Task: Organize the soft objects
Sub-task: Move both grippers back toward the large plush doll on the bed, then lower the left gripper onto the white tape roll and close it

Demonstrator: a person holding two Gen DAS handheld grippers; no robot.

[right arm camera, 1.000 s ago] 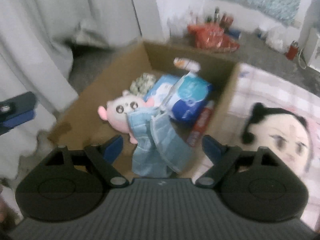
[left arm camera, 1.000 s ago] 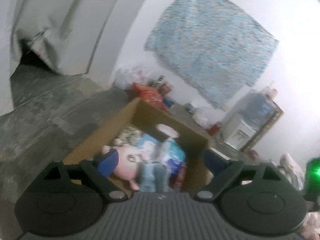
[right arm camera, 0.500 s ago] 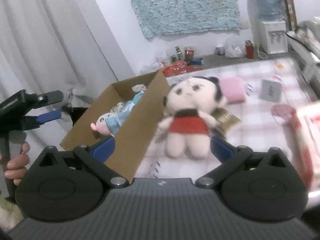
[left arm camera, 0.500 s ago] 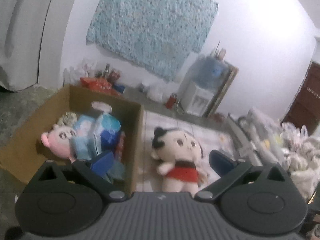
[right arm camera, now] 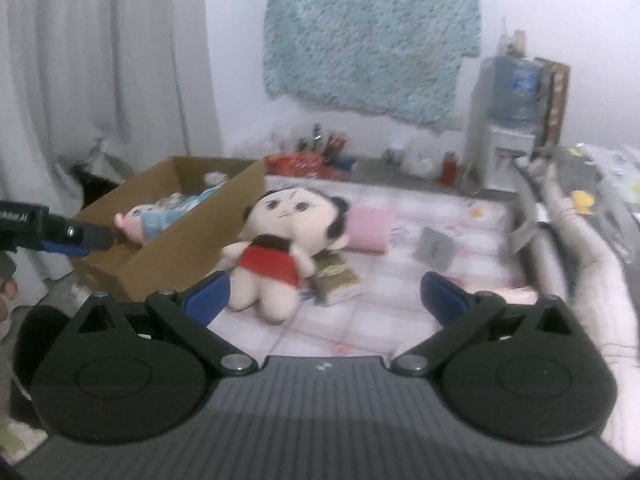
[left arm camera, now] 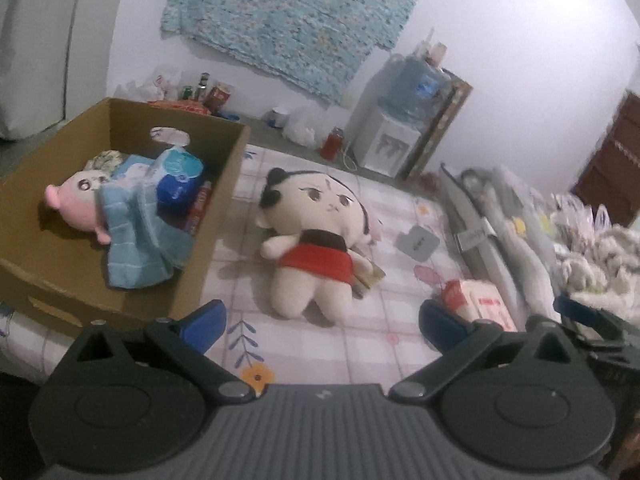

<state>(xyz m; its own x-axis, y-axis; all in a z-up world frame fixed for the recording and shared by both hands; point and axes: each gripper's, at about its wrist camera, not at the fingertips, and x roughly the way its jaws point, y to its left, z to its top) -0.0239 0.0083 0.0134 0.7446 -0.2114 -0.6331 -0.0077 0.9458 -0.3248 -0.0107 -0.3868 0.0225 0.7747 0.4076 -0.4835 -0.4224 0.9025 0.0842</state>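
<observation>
A cream plush doll (left arm camera: 316,236) with black hair and a red skirt lies on the pink checked mat (left arm camera: 360,344), right of an open cardboard box (left arm camera: 192,268). It also shows in the right wrist view (right arm camera: 280,256). The box (right arm camera: 180,248) holds a pink plush (left arm camera: 76,200), a blue towel (left arm camera: 136,252) and blue packs (left arm camera: 176,180). My left gripper (left arm camera: 322,324) is open and empty, just short of the doll's feet. My right gripper (right arm camera: 324,292) is open and empty, near the doll's right side. A pink pad (right arm camera: 368,226) lies behind the doll.
A grey card (left arm camera: 418,242) and a red-white packet (left arm camera: 480,300) lie on the mat right of the doll. Piled bags and fabric (left arm camera: 560,232) line the right edge. A water dispenser (right arm camera: 508,136) and bottles (right arm camera: 320,148) stand by the back wall. Curtains (right arm camera: 100,60) hang left.
Both grippers have swung from above the box over to the mat, so the doll now lies ahead of each. Both stay open and empty.
</observation>
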